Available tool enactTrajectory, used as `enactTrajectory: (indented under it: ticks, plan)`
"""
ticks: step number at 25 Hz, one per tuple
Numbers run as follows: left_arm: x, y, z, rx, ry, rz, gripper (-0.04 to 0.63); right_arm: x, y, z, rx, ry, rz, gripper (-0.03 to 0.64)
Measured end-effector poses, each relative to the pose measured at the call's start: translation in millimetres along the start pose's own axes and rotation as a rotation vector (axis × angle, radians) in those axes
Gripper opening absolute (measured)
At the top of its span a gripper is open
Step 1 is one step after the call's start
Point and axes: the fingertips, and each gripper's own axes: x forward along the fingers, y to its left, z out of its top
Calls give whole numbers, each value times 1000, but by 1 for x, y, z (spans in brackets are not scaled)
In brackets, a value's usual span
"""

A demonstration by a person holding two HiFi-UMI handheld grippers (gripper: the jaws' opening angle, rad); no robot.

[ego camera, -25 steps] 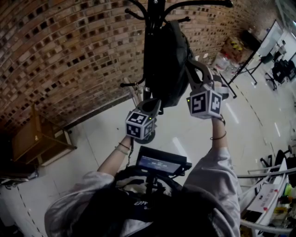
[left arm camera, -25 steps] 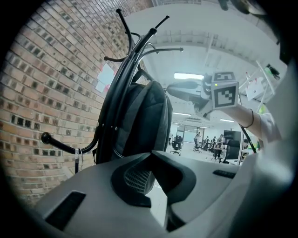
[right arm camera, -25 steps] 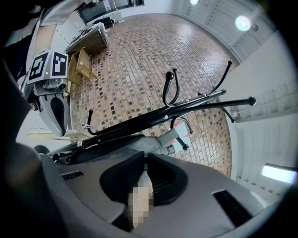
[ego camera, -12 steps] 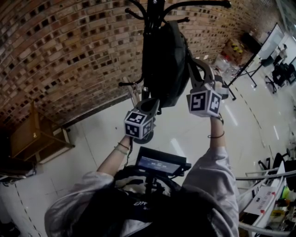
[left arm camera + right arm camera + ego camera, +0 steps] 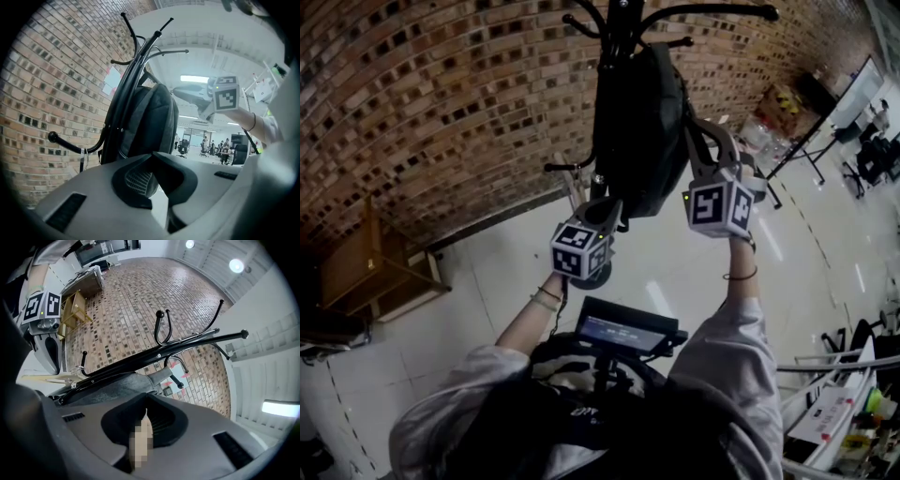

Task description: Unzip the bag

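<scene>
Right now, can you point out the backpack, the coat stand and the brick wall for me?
backpack point(image 5: 637, 131): head view, middle of its dark body.
coat stand point(image 5: 619, 14): head view, top of its central black pole.
brick wall point(image 5: 441, 94): head view, bare bricks left of the stand.

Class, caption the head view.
Backpack on coat stand; left gripper at its base, right gripper closing its jaws beside it, contents unclear.

the zipper of the bag point(image 5: 637, 122) cannot be made out ahead of either gripper. its lower edge is hidden behind the left gripper point(image 5: 151, 155), and whatever sits between the closing jaws of the right gripper point(image 5: 144, 404) is blurred over.
</scene>
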Motion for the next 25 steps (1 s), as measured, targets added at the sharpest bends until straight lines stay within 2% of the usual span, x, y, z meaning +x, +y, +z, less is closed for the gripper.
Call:
enactTrajectory:
  ticks: [25]
  plan:
    - [-17,1,-7,15,19,26,8,-19,25,-5,-2,21,32,19]
